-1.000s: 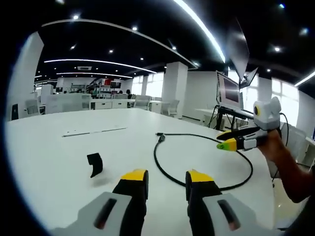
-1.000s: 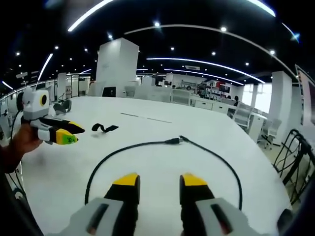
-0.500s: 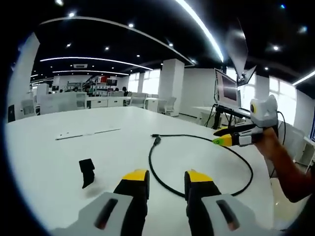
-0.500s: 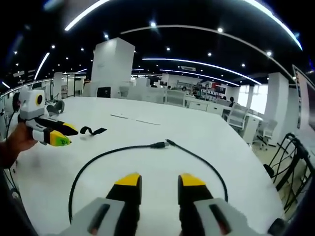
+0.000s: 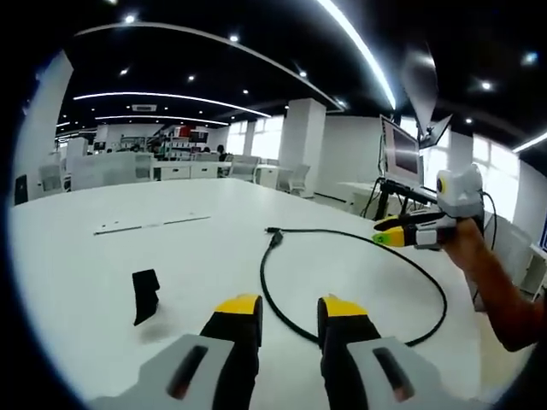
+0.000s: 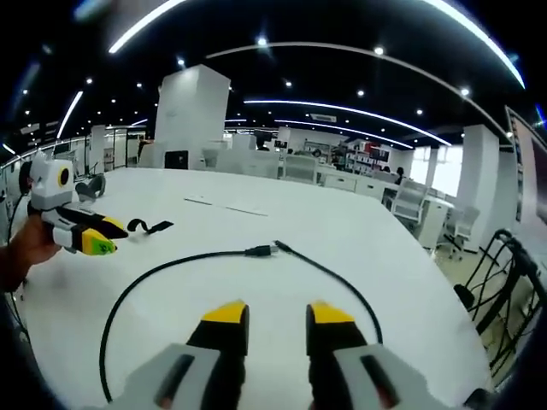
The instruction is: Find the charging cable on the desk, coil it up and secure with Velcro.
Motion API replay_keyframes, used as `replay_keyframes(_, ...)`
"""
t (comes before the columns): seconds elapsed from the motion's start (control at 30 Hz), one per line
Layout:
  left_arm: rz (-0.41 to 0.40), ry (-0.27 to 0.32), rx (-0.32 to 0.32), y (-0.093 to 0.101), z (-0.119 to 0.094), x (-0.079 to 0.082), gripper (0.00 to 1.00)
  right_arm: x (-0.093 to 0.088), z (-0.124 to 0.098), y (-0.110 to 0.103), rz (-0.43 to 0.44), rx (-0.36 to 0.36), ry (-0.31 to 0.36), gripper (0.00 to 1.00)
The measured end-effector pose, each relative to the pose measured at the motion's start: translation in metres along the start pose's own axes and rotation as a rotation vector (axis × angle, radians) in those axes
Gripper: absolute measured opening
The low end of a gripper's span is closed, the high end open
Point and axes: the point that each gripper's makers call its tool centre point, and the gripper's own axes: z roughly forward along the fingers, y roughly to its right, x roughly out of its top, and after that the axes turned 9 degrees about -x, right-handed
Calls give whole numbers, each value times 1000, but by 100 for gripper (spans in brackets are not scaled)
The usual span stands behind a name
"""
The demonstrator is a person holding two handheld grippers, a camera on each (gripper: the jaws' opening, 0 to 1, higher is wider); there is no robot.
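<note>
Left gripper view: left gripper (image 5: pixel 287 309) low over the white surface (image 5: pixel 197 235), its 2 yellow-tipped fingers (image 5: pixel 237 307) a narrow gap apart, nothing between them. 1 black charging cable (image 5: pixel 342 256) lies in a big open loop on the surface just ahead of the fingers; both plug ends meet at the far side, nearly touching. 1 black Velcro strap (image 5: pixel 144 294) sits apart from the cable, to the left, curled and partly standing up. Right gripper (image 5: pixel 410 232) comes in from the right, held by a hand (image 5: pixel 466 248) above the loop's far edge, tips look close together, holding nothing.

Right gripper view: right gripper's 2 fingers (image 6: pixel 225 318) also parted narrowly, empty, w/ the cable loop (image 6: pixel 162 266) ahead and left. Plug ends sit mid-surface. Left gripper (image 6: pixel 81 232) at far left, in a hand, tips close together; strap (image 6: pixel 145 226) just beyond it. Bkgd: open office, desks, chairs, 1 monitor (image 5: pixel 397 154) on a stand.
</note>
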Motion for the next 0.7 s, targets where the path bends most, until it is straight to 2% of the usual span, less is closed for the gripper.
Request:
replay_keyframes(0.37,-17,-21,-14,-1,3,-8,26,-2,14,12,43,17,-20,28)
replay_keyframes(0.43,-24,-21,-11,-4,3,-10,26,-1,17,16,30,7,-12,24)
replay_keyframes(0.47,-26,-21,-8,-4,3,-9,27,-1,19,19,11,-6,-8,22)
replay_keyframes(0.63,-20,-17,-1,-5,3,-6,26,0,29,30,21,-1,-25,24)
replay_keyframes(0.7,-11,-23,2,-5,5,-6,26,0,29,27,23,-1,-27,24)
